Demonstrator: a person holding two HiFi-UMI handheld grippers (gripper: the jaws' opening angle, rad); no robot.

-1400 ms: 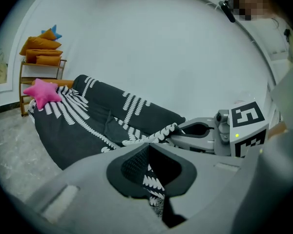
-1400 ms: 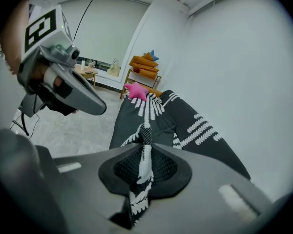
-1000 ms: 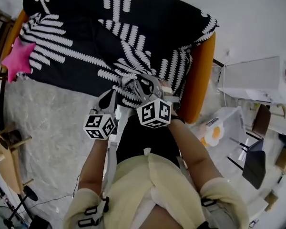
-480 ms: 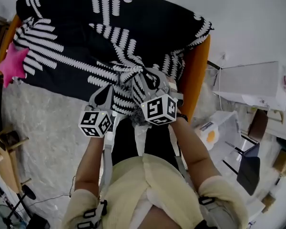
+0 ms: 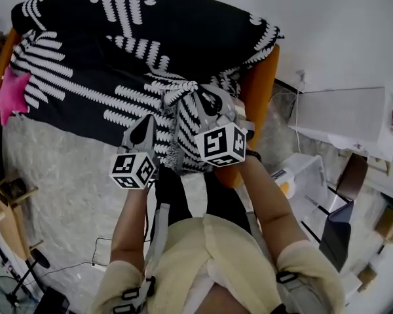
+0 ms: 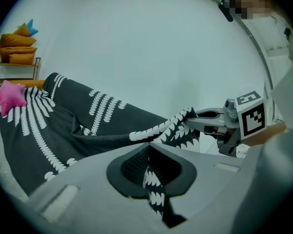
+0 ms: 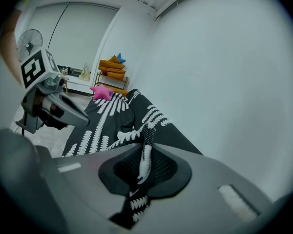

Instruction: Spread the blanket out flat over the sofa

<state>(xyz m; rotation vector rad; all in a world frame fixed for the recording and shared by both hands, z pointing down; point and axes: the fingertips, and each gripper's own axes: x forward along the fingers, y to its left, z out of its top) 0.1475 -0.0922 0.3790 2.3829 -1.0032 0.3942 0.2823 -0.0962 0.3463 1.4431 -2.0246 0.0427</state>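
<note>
Both my tongs pulled nearer since a second ago, away from sofa [image 5: 261, 77] front, blanket [image 5: 118, 57] edge dragged along. Left tongs [image 6: 148, 152] clamped tight on gathered fold; right tongs [image 7: 144, 155] pinched on same edge, just right of it. Rest of blanket covers seat and backrest, rumpled near right arm. Pink star cushion [image 5: 10, 93] far left.
</note>
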